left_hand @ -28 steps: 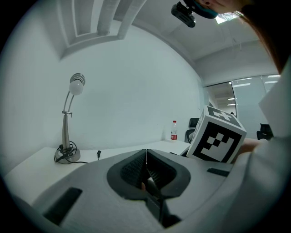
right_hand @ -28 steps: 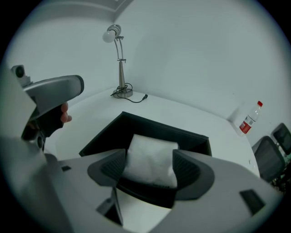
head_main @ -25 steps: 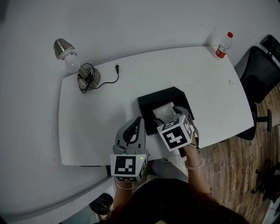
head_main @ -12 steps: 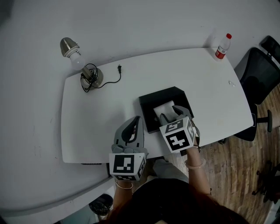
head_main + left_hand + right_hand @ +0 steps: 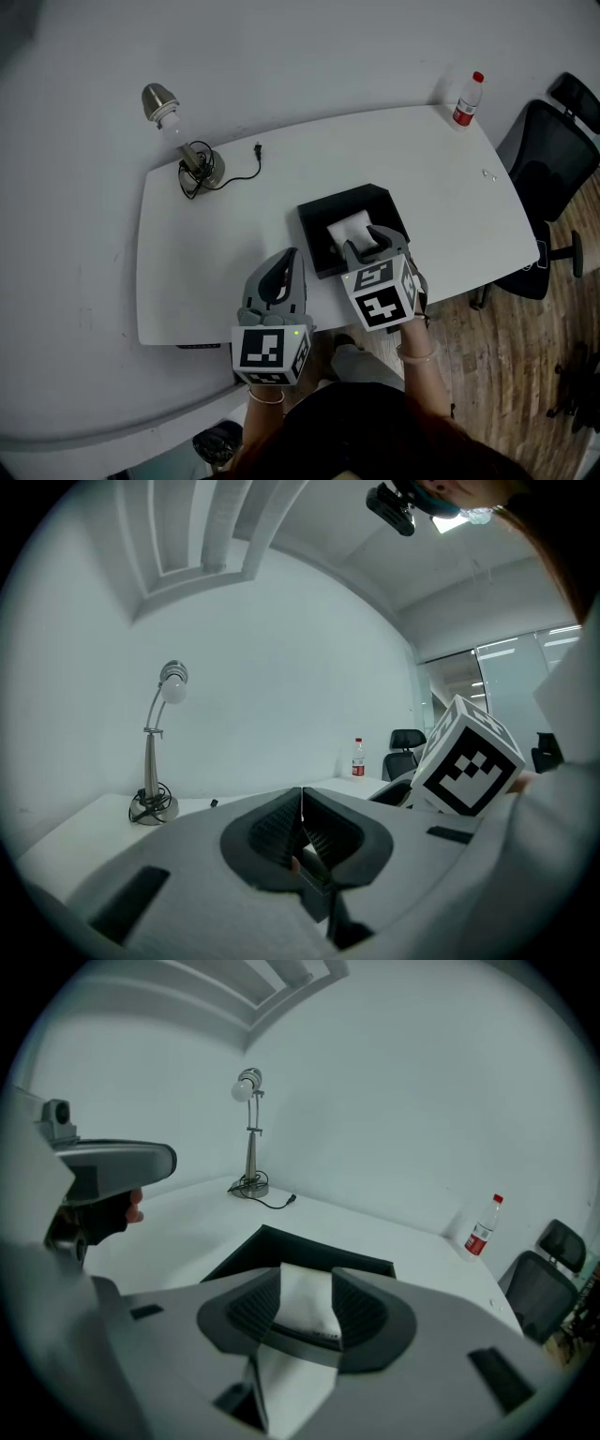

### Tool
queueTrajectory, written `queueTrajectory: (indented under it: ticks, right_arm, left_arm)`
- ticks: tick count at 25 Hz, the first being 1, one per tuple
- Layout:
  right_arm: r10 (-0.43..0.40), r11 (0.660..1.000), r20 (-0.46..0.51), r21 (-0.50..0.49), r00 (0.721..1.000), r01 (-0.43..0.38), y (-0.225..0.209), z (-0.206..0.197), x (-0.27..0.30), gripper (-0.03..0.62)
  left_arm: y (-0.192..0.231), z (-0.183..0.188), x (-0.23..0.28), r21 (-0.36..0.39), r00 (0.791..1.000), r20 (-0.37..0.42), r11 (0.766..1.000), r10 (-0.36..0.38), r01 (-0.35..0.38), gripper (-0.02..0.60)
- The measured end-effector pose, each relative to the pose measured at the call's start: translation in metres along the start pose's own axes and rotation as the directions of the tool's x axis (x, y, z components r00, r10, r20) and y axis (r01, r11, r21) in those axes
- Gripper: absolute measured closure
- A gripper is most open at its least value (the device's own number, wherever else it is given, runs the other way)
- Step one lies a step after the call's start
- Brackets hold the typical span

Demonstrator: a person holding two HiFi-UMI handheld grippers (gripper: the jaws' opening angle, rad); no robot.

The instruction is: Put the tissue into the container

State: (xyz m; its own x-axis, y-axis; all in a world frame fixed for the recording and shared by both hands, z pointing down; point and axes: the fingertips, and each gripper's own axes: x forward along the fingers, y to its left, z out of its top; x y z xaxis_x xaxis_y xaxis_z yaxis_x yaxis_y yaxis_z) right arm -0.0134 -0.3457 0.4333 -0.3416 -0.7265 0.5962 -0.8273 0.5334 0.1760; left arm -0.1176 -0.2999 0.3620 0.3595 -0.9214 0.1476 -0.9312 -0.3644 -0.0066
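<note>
No print could be read on the red label of the bottle (image 5: 465, 98). The white table (image 5: 216, 272) was set against a white wall (image 5: 281, 56), on a wooden floor (image 5: 506, 375). The jaws of the right gripper (image 5: 306, 1286) had just been closing and were pressed on the tissue (image 5: 349, 228), which was held over the black container (image 5: 323, 208). The left gripper (image 5: 301, 794) was closed on nothing.
</note>
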Motion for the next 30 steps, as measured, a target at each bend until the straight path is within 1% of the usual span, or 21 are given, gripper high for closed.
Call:
queueTrajectory:
  ticks: [6,20,30]
  right_arm:
    - [-0.033,0.999,0.042,-0.007,0.999,0.033,0.005,0.001,-0.021,0.436]
    - [-0.074,0.997,0.123,-0.023,0.990,0.077,0.026,0.001,-0.073,0.464]
    - [-0.115,0.993,0.202,-0.013,0.973,0.120,0.042,0.004,-0.114,0.501]
  left_arm:
    - [-0.009,0.005,-0.016,0.010,1.000,0.015,1.000,-0.009,0.009,0.554]
    - [-0.025,0.011,-0.062,0.022,0.999,0.052,1.000,-0.018,0.016,0.554]
    - [-0.035,0.017,-0.097,0.031,0.997,0.080,0.999,-0.022,0.019,0.554]
